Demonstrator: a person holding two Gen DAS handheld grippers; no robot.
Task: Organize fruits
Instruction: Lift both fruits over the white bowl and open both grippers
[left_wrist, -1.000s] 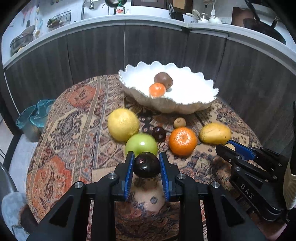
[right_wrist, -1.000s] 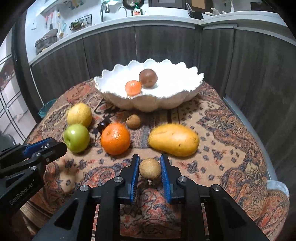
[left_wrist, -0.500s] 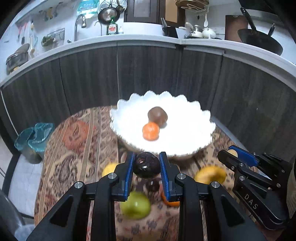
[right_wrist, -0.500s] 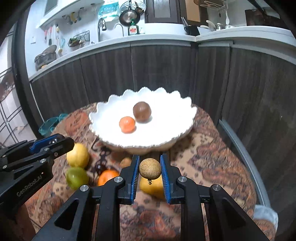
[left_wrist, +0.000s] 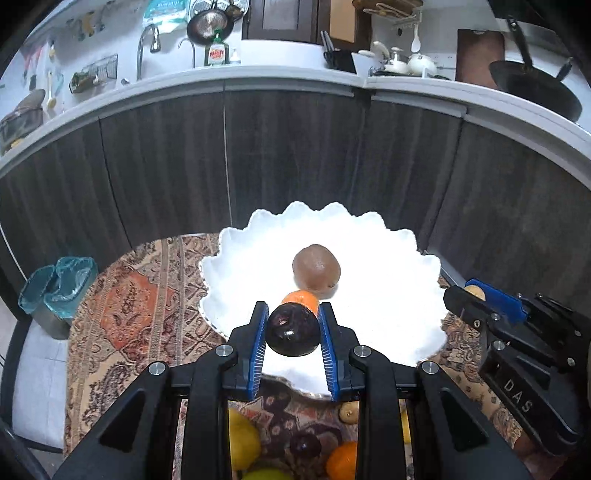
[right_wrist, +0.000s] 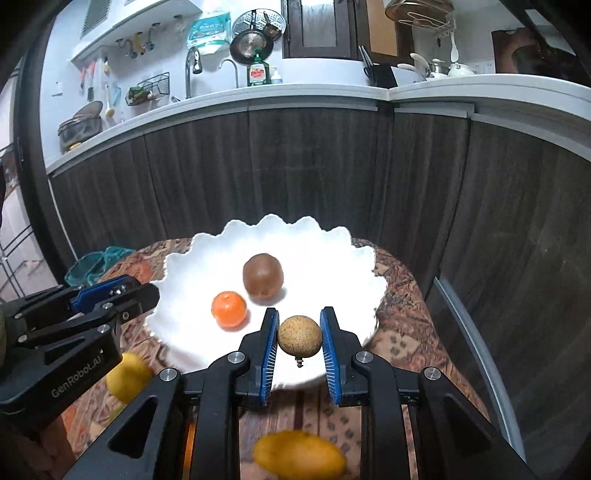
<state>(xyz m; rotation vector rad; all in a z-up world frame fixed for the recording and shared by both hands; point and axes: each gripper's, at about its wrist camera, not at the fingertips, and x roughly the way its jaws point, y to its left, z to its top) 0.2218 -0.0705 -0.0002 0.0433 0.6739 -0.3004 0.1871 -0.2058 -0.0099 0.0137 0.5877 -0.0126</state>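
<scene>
My left gripper (left_wrist: 293, 334) is shut on a dark purple round fruit (left_wrist: 293, 332), held above the near rim of the white scalloped bowl (left_wrist: 236, 273). My right gripper (right_wrist: 299, 341) is shut on a small tan round fruit (right_wrist: 299, 335) over the same bowl (right_wrist: 332, 266). Inside the bowl lie a brown fruit (right_wrist: 263, 275) and a small orange fruit (right_wrist: 229, 309). Each gripper shows at the edge of the other's view: the right one (left_wrist: 476, 295) and the left one (right_wrist: 122, 295).
Below the grippers, on the patterned tablecloth (left_wrist: 122, 317), lie a lemon (left_wrist: 242, 439), a dark plum (left_wrist: 305, 445), an orange (left_wrist: 341, 461), a small brown fruit (left_wrist: 349, 411) and a yellow mango (right_wrist: 299, 456). Dark cabinets (left_wrist: 295, 166) stand behind the table; a teal bin (left_wrist: 55, 291) sits left.
Both grippers have risen and moved forward from the tablecloth to above the bowl, each still carrying its fruit. The loose fruits have slipped to the bottom of both views.
</scene>
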